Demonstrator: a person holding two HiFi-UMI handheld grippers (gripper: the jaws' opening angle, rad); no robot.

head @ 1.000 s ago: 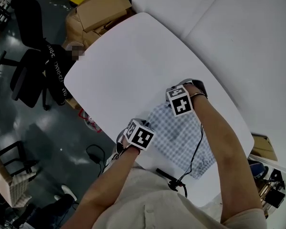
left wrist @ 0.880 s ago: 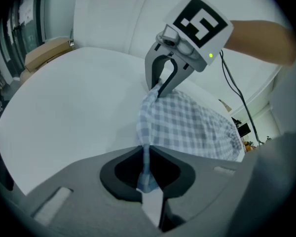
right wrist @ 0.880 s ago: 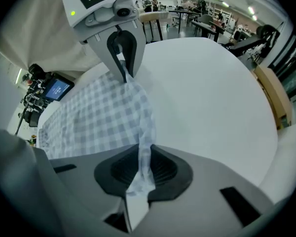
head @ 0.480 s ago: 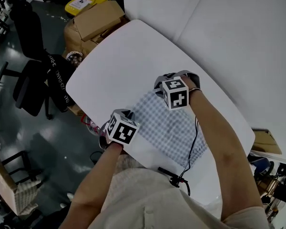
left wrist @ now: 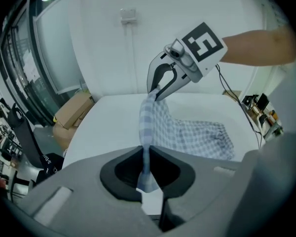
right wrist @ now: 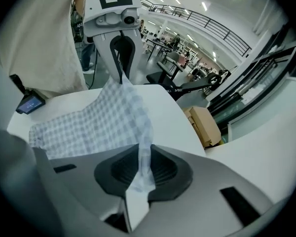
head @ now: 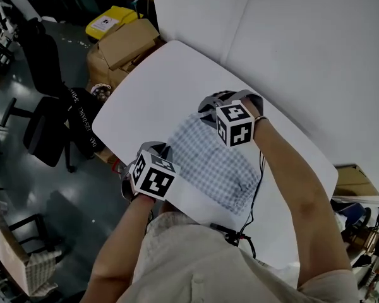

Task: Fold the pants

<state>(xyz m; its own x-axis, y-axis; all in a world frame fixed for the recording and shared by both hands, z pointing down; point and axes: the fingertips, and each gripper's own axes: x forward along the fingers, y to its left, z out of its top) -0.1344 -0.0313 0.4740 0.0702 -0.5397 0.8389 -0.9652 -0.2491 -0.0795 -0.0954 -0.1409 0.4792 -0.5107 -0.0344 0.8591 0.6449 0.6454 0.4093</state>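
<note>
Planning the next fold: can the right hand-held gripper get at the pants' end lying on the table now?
Probably not yet: the right hand-held gripper is shut on a lifted corner of the pants. Nothing else on the table blocks it.

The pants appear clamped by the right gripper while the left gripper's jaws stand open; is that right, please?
No: the left gripper view shows the left gripper shut on the pants too, like the right gripper. Both pairs of jaws have just been closing, cloth between them.
</note>
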